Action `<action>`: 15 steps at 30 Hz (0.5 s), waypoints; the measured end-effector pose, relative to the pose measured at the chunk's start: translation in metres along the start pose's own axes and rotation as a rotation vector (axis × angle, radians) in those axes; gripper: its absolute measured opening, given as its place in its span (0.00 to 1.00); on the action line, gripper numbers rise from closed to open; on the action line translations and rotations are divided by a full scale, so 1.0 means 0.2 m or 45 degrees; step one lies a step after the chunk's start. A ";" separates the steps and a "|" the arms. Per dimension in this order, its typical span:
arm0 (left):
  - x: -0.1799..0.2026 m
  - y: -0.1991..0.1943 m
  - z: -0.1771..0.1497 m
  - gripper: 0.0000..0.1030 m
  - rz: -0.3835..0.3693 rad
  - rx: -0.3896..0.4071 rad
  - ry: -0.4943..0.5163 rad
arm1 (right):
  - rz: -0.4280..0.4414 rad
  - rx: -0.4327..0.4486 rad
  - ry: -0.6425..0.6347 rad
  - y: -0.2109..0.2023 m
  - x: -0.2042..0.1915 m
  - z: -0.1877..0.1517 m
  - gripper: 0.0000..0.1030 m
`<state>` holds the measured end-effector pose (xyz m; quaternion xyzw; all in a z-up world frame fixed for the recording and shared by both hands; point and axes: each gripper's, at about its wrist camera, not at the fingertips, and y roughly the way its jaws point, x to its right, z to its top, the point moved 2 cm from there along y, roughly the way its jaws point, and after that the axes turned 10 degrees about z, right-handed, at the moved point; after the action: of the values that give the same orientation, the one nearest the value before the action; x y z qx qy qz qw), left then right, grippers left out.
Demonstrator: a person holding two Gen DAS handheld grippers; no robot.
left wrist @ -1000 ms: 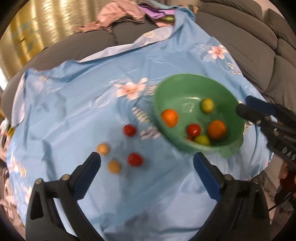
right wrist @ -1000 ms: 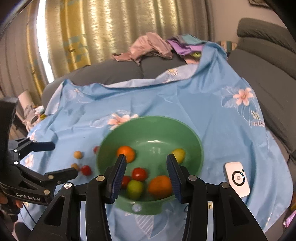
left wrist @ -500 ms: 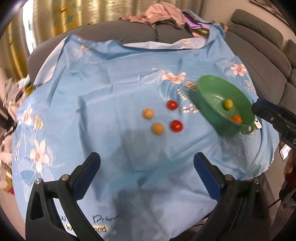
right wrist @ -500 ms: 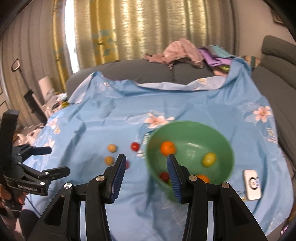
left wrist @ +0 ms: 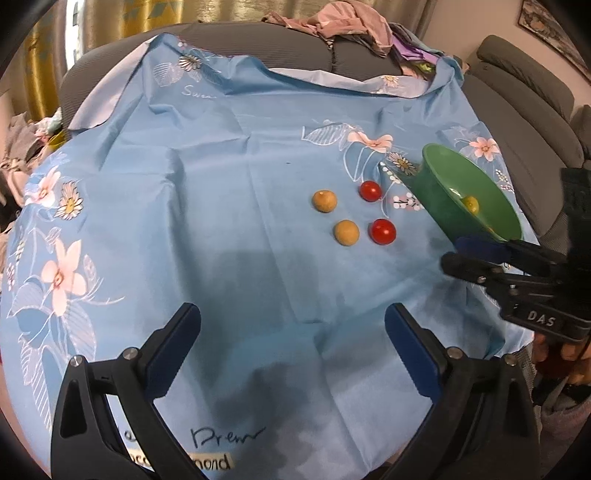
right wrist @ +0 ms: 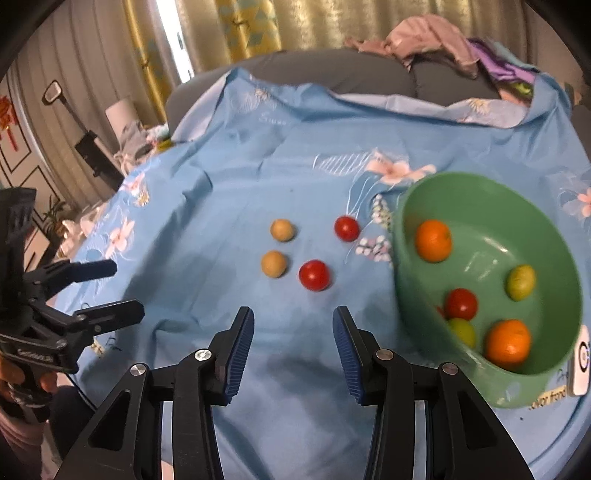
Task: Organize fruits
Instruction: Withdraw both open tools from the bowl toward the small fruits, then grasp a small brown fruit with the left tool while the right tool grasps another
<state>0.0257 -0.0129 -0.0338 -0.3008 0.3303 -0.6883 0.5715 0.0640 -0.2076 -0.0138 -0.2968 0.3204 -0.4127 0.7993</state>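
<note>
A green bowl [right wrist: 491, 206] stands at the right on the blue flowered cloth [right wrist: 229, 177]. It holds two oranges [right wrist: 433, 240], a red tomato [right wrist: 460, 304] and two green fruits [right wrist: 521, 282]. On the cloth left of it lie two red tomatoes [right wrist: 314, 275] [right wrist: 347, 228] and two tan round fruits [right wrist: 273, 263] [right wrist: 282, 230]. My right gripper [right wrist: 293, 345] is open and empty, just short of the near tomato. My left gripper [left wrist: 291, 347] is open and empty, well back from the fruits [left wrist: 383, 231]. The bowl also shows in the left wrist view [left wrist: 436, 195].
A white remote-like device [right wrist: 580, 360] lies by the bowl's right side. A grey sofa [left wrist: 524, 92] with a heap of clothes [left wrist: 351, 18] rings the cloth at the back and right. Curtains [right wrist: 295, 26] hang behind. The cloth's front edge drops off near me.
Both grippers have pulled back and swung left, away from the bowl. The four loose fruits now sit in the middle of both views. Both grippers stayed open and empty.
</note>
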 end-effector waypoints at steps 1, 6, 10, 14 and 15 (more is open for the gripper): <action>0.01 0.02 0.01 0.96 -0.009 0.001 0.006 | 0.011 -0.005 0.001 0.01 0.00 0.00 0.45; 0.11 0.13 0.10 0.77 -0.063 -0.010 0.064 | 0.019 0.038 0.035 0.00 0.04 0.04 0.45; 0.22 0.25 0.19 0.69 -0.076 -0.027 0.143 | 0.024 0.054 0.044 0.00 0.08 0.04 0.45; 0.29 0.38 0.25 0.62 -0.063 -0.059 0.203 | 0.036 0.061 0.055 0.01 0.11 0.06 0.45; 0.30 0.41 0.26 0.56 -0.056 -0.067 0.212 | 0.040 0.062 0.056 0.01 0.11 0.06 0.45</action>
<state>0.1052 -0.0886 -0.0653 -0.2647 0.3879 -0.7144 0.5187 0.0850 -0.2232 -0.0140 -0.2630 0.3324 -0.4144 0.8053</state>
